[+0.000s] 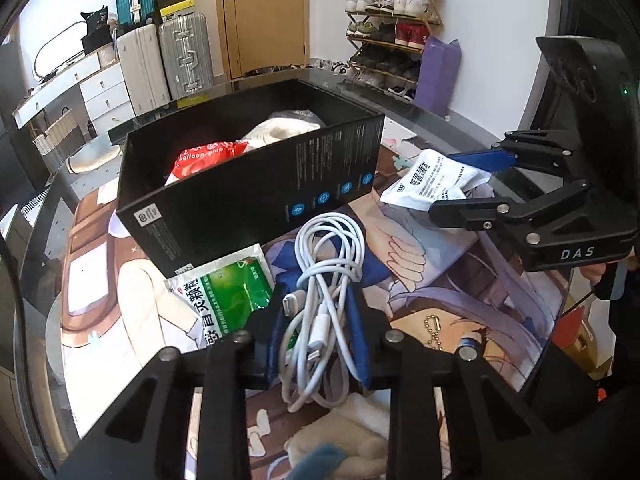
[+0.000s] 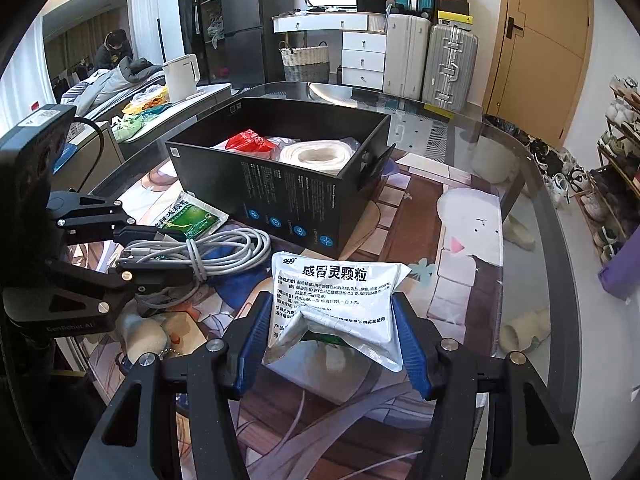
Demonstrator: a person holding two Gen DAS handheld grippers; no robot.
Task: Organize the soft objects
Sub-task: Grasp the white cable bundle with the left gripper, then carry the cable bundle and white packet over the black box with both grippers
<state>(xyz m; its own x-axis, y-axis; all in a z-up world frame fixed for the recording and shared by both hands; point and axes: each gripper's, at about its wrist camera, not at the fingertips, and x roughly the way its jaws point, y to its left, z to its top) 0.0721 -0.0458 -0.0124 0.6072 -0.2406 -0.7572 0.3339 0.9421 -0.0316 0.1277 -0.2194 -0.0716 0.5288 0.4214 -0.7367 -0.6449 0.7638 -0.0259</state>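
On the left, the left gripper (image 1: 320,320) has its blue pads clenched on a coiled white charging cable (image 1: 326,280), lying on the printed anime desk mat (image 1: 460,280) just in front of the black cardboard box (image 1: 240,184); my guess is the bundle is pinched at its middle so the loops lift together. Beside it lies a green-and-white medicine sachet (image 1: 224,296) with Chinese print, not yet picked up. The box stands open at the centre, near both hands, and already holds a red packet (image 2: 250,140) reading "balloon glue" and a roll of white cloth (image 2: 316,156). To the right, the right gripper (image 2: 332,344), marked "DAS" on its body, grasps a white "999" 感冒灵颗粒 sachet (image 2: 336,304) by its lower edge, crumpling it, printed face up.
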